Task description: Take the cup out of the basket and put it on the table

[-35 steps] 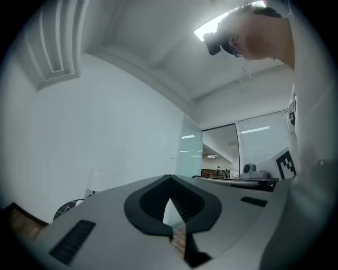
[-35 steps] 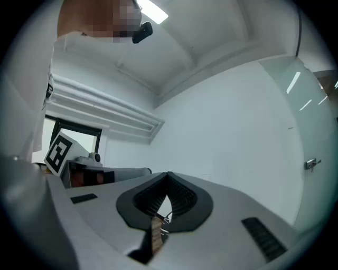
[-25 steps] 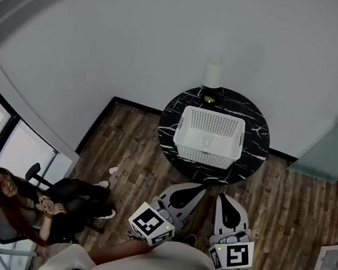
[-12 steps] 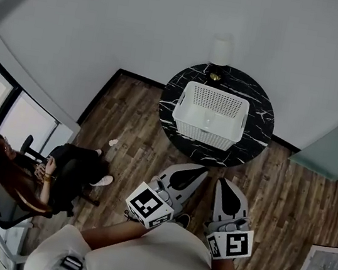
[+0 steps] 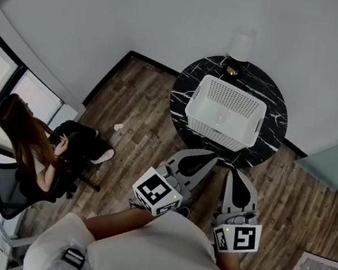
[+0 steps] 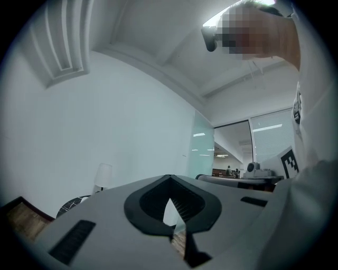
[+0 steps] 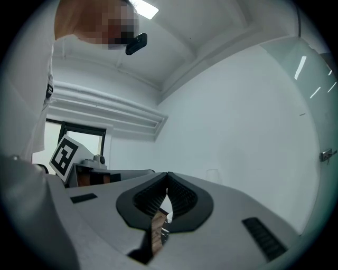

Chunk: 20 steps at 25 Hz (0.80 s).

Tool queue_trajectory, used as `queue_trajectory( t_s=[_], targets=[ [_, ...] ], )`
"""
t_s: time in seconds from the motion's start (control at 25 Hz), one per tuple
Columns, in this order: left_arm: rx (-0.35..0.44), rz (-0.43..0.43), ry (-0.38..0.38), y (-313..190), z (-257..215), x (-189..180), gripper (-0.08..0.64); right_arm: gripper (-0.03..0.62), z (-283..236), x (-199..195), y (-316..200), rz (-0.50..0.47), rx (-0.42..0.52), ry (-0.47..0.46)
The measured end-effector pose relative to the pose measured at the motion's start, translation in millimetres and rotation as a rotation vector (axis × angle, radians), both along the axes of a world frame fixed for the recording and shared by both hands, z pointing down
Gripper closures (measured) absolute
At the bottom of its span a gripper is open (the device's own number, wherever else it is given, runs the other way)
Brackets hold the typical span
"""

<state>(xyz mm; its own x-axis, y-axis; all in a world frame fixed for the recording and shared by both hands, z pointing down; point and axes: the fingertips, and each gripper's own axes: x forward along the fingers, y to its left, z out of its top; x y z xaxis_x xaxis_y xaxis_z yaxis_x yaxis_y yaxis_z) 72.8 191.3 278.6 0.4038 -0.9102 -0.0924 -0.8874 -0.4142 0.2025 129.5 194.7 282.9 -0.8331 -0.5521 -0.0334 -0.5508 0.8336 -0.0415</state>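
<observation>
1. one faint pale shape (image 5: pixel 221 117) low inside the basket (image 5: pixel 217 134) is, i judge, the cup, not yet lifted out.
2. the basket sits mid-table (image 5: pixel 181 98), leaving bare marble at its left, right and near sides, so there is room to set the cup down.
3. the left gripper (image 5: pixel 206 159) and right gripper (image 5: pixel 231 175) hang side by side at the table's near edge, short of the basket.
4. each has its jaws pressed together on nothing, probably a carrying pose for the approach; one must spread before dipping over the rim.
5. a lamp (image 5: pixel 240 47) stands at the far edge, clear of the reach; a seated person (image 5: pixel 32 154) is well off to the left.
</observation>
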Motion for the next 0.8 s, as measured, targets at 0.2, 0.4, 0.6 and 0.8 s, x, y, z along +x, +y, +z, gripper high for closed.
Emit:
queue_trajectory(
  t_s=[0.2,0.4,0.6,0.8],
  targets=[
    [0.010,0.027,0.001,-43.9,-2.6,-31.8,0.555,0.586,0.5,-33.2,-45.1,0.031,0.000,-0.004],
    [0.017,0.049,-0.017,-88.9,-9.8,-72.8,0.555,0.586,-6.5,-72.0,-92.8,0.064,0.011,-0.004],
    [0.013,0.073,-0.006,-130.2,-16.8,-111.0,0.555,0.586,-10.2,-108.1,-133.6,0.094,0.015,0.015],
    [0.008,0.104,0.001,-167.1,-14.0,-140.1,0.555,0.586,-9.3,-134.7,-168.9,0.129,0.022,0.029]
  ],
)
